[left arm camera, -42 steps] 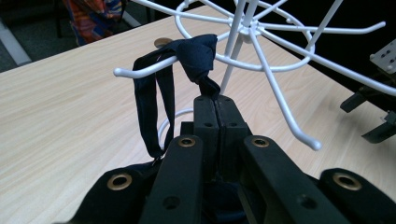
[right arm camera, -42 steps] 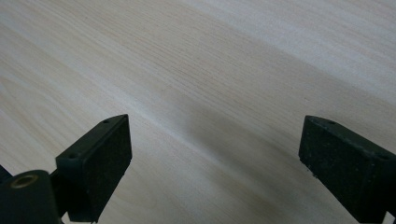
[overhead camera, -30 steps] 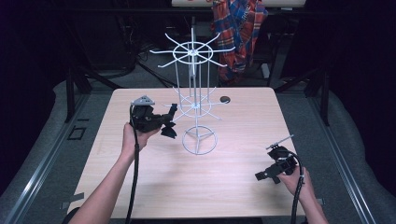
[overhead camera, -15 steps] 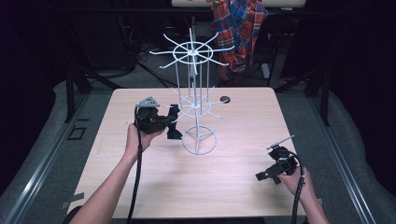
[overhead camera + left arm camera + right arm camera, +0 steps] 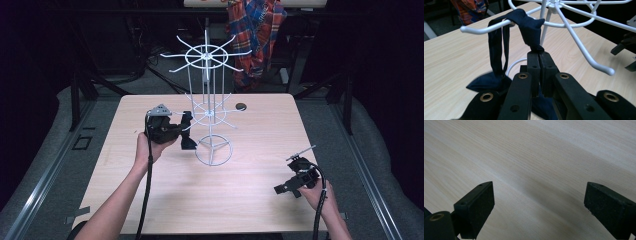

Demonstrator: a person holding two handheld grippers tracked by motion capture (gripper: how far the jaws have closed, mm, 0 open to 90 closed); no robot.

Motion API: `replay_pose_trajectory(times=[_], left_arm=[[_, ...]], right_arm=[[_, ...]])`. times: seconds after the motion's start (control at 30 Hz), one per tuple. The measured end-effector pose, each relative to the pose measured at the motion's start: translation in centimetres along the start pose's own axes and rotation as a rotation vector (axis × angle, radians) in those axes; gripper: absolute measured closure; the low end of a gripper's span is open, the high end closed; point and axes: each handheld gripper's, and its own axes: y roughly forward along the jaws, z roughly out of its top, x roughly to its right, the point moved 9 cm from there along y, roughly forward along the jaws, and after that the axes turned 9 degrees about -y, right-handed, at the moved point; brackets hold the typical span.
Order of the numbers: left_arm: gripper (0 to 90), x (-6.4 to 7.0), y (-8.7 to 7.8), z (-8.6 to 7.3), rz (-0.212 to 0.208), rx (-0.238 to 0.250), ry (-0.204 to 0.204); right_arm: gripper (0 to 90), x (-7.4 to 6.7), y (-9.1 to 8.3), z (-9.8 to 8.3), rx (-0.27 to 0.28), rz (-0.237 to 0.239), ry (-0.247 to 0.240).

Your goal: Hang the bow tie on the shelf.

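A light wooden table [image 5: 150,200] is seen from above, with a plaid cloth [image 5: 257,30] hung behind its far edge. A white wire rack [image 5: 212,150] is set upright near the table's middle, its round base resting on the wood and two tiers of hooked arms spread from its post. A small dark disc [image 5: 241,106] lies beyond the rack, near the far edge.

The left gripper [image 5: 187,131] is held just left of the rack at the lower tier. In the left gripper view its jaws are pressed together on a dark navy fabric item [image 5: 529,27], which is draped over one white hook, with straps hanging down beside it.

The right gripper [image 5: 286,187] is held low over the table's near right part, well apart from the rack. Its jaws are spread wide over bare wood, with nothing between them.
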Motion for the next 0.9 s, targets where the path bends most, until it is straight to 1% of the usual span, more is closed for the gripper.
replay_pose_trajectory(times=[0.1,0.13,0.17,0.27,0.3,0.33,0.37,0.4,0.43,0.53,0.63,0.67,0.7,0.73,0.77,0.83,0.9], left_arm=[[87.8,-0.1,0.0,-0.1,0.002,-0.004,0.002],[87.6,-0.2,0.0,-0.1,0.003,-0.003,0.001],[87.4,-0.2,0.1,-0.1,0.002,0.001,0.0],[86.9,-0.4,0.1,-0.2,0.0,-0.005,-0.003],[86.5,-0.5,0.1,-0.2,0.0,-0.001,-0.005],[85.8,-0.6,0.1,-0.3,0.003,-0.008,-0.003],[85.1,-0.6,0.2,-0.4,0.004,-0.011,-0.005],[84.7,-0.6,0.2,-0.4,0.004,-0.011,-0.005],[83.8,-0.7,0.3,-0.4,0.009,-0.003,-0.01],[81.2,-0.7,0.3,-0.5,0.013,-0.021,-0.002],[75.2,-0.7,0.2,-0.6,0.019,-0.024,-0.002],[71.6,-0.9,0.2,-0.6,0.025,-0.026,-0.007],[67.5,-1.0,0.1,-0.6,0.044,-0.02,-0.014],[63.4,-1.0,0.1,-0.6,0.044,-0.02,-0.014],[60.0,-1.3,-0.1,-0.7,0.065,-0.036,-0.02],[53.6,-1.6,-0.4,-0.8,0.081,-0.047,-0.024],[47.3,-1.6,-0.5,-0.8,0.083,-0.05,-0.032]], right_arm=[[9.0,0.0,-0.1,0.0,-0.01,-0.016,-0.008],[9.0,-0.4,0.2,0.3,0.034,-0.011,0.031],[9.0,-0.2,0.0,0.1,0.001,-0.002,-0.003],[9.0,-0.2,0.0,0.1,0.002,-0.003,0.002],[9.0,0.1,-0.1,-0.1,-0.019,-0.011,-0.014],[9.0,-0.1,0.0,0.1,-0.001,-0.003,0.002],[9.0,-0.2,0.1,0.1,0.004,0.002,0.006],[9.0,-0.3,0.2,0.2,0.031,-0.003,0.029],[9.0,-0.2,0.2,0.2,0.025,-0.008,0.021],[9.0,-0.3,0.2,0.2,0.031,-0.001,0.029],[9.0,-0.2,0.2,0.2,0.028,-0.007,0.024],[9.0,-0.2,0.2,0.2,0.029,-0.007,0.025],[9.0,-0.2,0.1,0.2,0.021,-0.003,0.016],[9.0,-0.2,0.1,0.2,0.021,-0.003,0.016],[9.0,-0.2,0.0,0.1,0.016,0.001,0.011],[9.0,-0.2,0.0,0.1,0.016,0.0,0.011],[9.0,-0.2,0.0,0.1,0.015,0.0,0.009]])
